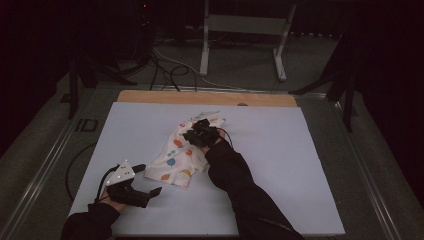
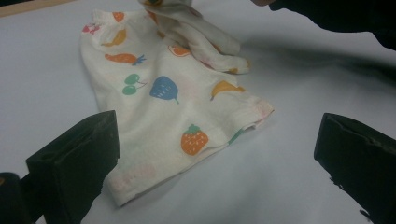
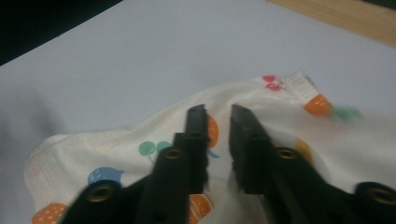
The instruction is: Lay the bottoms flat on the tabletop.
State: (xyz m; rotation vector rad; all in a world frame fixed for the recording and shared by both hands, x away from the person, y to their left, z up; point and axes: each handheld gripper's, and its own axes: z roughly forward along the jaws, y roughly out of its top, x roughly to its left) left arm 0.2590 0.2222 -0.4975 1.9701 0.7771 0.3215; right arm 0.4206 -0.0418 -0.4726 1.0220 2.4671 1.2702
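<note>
while one fruit-print cloth [image 1: 175, 157] lies flat, the left hand-held gripper [image 1: 147, 178] gapes wide, the right hand-held gripper [image 3: 218, 112] narrowly parted, holding nothing.

Cloth [image 1: 177, 155] on table [image 1: 300, 165], right claw [image 1: 199, 131] above it

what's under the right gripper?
The fruit-print cloth, lying on the white table. The right gripper hangs over its folded upper part, jaws slightly apart with nothing visibly pinched. The cloth right below the gripper body is covered.
</note>
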